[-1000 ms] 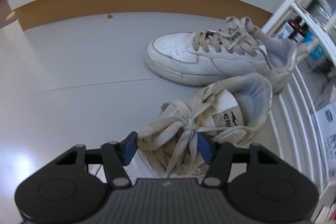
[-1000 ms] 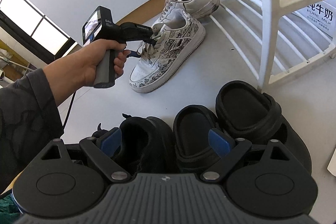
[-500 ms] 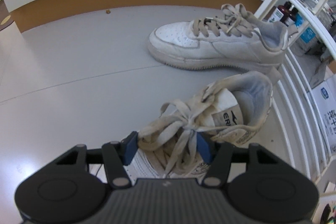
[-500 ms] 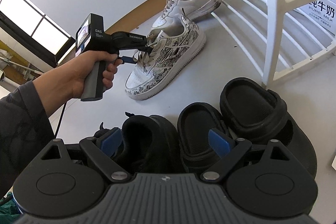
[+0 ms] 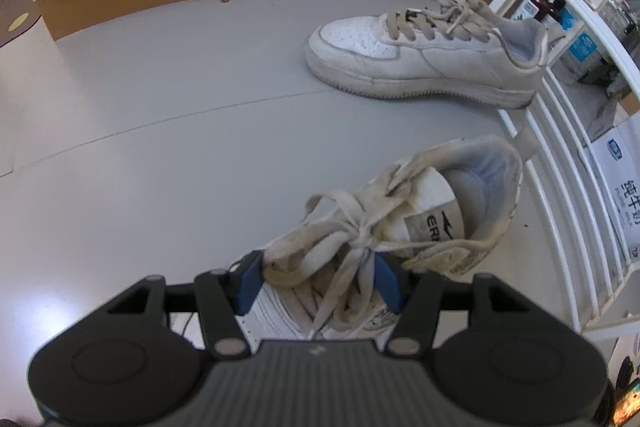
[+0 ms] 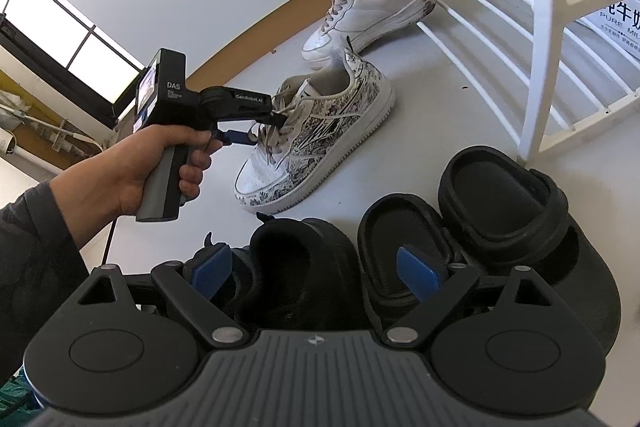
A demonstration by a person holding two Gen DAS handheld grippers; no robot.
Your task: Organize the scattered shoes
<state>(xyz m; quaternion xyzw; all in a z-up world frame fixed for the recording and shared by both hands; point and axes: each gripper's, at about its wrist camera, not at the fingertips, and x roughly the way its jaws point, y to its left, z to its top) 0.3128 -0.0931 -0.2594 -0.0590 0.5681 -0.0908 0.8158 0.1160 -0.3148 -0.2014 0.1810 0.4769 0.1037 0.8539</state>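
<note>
The left gripper (image 5: 316, 279), held in a person's hand (image 6: 132, 167), was clamped across the laced front of a white low-top sneaker with a black ink-style print on its side (image 6: 316, 135), blue pads pressing the tangled grey-white laces from both sides. The printed sneaker had slid clear of the plain white leather sneaker (image 5: 420, 59) it had been crowding a second earlier; a strip of bare grey floor (image 5: 160, 147) now showed between the two, and the printed sneaker's heel lay just beside the bottom rails of the white wire shoe rack (image 6: 540, 39). That suggested the shoe was being dragged or turned toward a tidier line rather than lifted onto the rack yet.

The right gripper (image 6: 316, 269) hung with its jaws wide apart over a black fabric shoe (image 6: 296, 267), gripping nothing. Beside that shoe, near the rack's front post, sat a pair of black moulded foam slippers (image 6: 500, 211), already side by side.

Farther off, the plain sneaker rested with its heel against the rack's lowest rails. The lower tier held no shoes. Behind the rack stood dark bottles (image 5: 540, 3) and a white milk carton box (image 6: 612, 11).
</note>
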